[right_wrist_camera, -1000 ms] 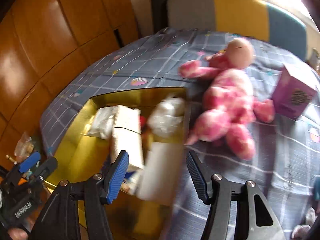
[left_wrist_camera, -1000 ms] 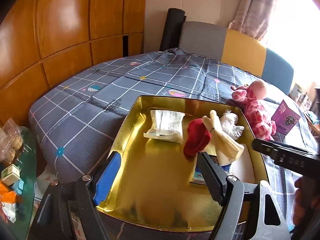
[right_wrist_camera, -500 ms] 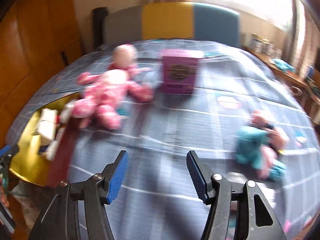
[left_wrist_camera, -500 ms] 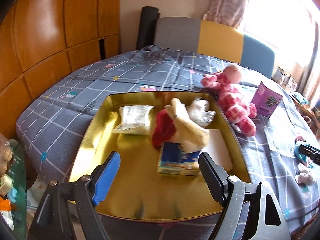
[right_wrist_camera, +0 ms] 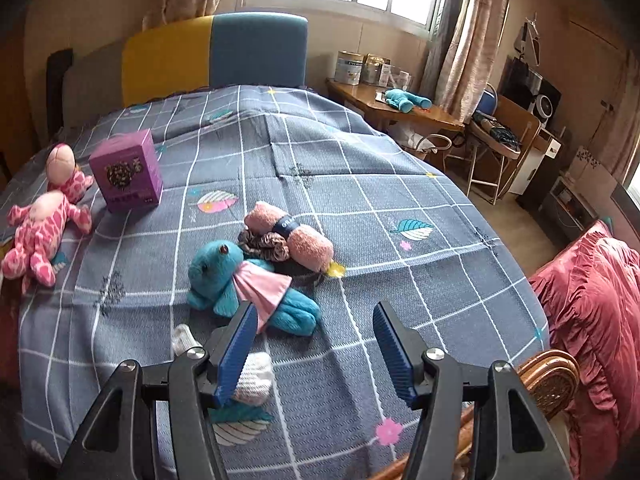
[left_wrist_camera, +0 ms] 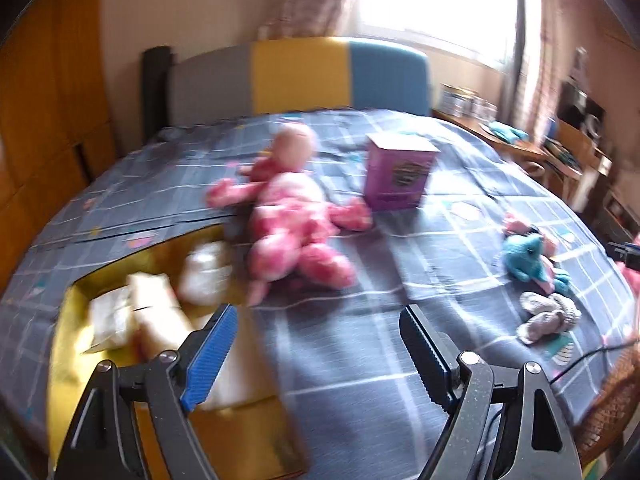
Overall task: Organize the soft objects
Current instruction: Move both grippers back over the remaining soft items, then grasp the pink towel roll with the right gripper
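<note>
Bedding in grey with a white grid covers the bed (right_wrist_camera: 360, 184), and the soft things lie scattered over it. Near the middle of the bed a teal plush toy (right_wrist_camera: 240, 284) in a pink dress lies on its side, touching a brown scrunchie (right_wrist_camera: 264, 245) and a rolled pink towel (right_wrist_camera: 292, 236) bound by a dark band just behind it. White knitted socks (right_wrist_camera: 252, 372) sit close to the foot edge, partly hidden behind the right gripper (right_wrist_camera: 314, 346). Its jaws stand moderately apart with nothing between them, hanging above the bedding just in front of the teal toy.

Toward the bed's left edge a pink spotted plush toy (left_wrist_camera: 292, 216) lies sprawled, one leg just beside a purple box (left_wrist_camera: 398, 172) that stands upright. A gold tray (left_wrist_camera: 68, 360) rests at the left foot corner of the bed, holding pale packets and a white bundle, all too blurred to name. The left gripper (left_wrist_camera: 316, 356) hovers over the tray's inner rim and the bedding beside it, its jaws wide apart and empty. In the left wrist view the teal toy and socks appear at the far right, well apart from the tray.
</note>
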{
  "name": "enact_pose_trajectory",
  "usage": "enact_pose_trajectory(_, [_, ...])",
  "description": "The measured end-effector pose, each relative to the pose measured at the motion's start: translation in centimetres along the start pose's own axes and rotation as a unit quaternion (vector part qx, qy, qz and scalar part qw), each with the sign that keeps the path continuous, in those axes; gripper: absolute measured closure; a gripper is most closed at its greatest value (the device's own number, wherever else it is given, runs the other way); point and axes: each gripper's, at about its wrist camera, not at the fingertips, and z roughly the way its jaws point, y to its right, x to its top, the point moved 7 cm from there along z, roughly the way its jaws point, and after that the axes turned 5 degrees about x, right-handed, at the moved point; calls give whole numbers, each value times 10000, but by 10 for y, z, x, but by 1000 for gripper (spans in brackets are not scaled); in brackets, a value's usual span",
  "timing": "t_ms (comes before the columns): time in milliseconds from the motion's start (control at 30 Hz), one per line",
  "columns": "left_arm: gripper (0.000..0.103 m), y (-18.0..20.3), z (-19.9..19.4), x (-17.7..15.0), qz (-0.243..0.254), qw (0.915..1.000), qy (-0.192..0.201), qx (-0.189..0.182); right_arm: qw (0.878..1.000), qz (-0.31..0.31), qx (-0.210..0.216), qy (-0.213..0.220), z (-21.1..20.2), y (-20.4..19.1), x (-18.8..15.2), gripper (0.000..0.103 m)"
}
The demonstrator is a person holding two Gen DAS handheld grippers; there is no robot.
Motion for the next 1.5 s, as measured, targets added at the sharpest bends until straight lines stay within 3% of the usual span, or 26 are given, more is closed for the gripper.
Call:
enact_pose_trajectory(233, [20, 80, 28, 15, 362, 9959, -263, -782, 9992, 358, -190, 7, 0, 39, -20, 42])
enact_pose_trajectory(400, [20, 136, 43, 20, 723, 9888, -436, -1233, 9980, 629, -74, -31, 11, 47, -29, 42])
enact_pose_trajectory(800, [20, 193, 70, 11, 1083, 9790, -865, -1496, 9951, 961, 180, -128, 23, 63, -39, 42])
enact_pose_trajectory(1067, [20, 189, 86, -7, 993, 9792, -1093, -1391, 9938, 355, 1031, -235, 35, 38, 9, 43])
enact_pose_trajectory(1133, [20, 186, 88, -9, 955, 9796, -1123, -1366, 9932, 118, 1124, -292, 47, 28, 24, 47])
enact_pose_trajectory(1300, [20, 179, 88, -15, 806, 9796, -1217, -1383, 9890, -693, 1079, -741, 97, 4, 51, 47])
enact_pose_trajectory(1500, [20, 169, 88, -18, 601, 9784, -1311, -1478, 9739, -1550, 760, -1477, 163, -14, 61, 41])
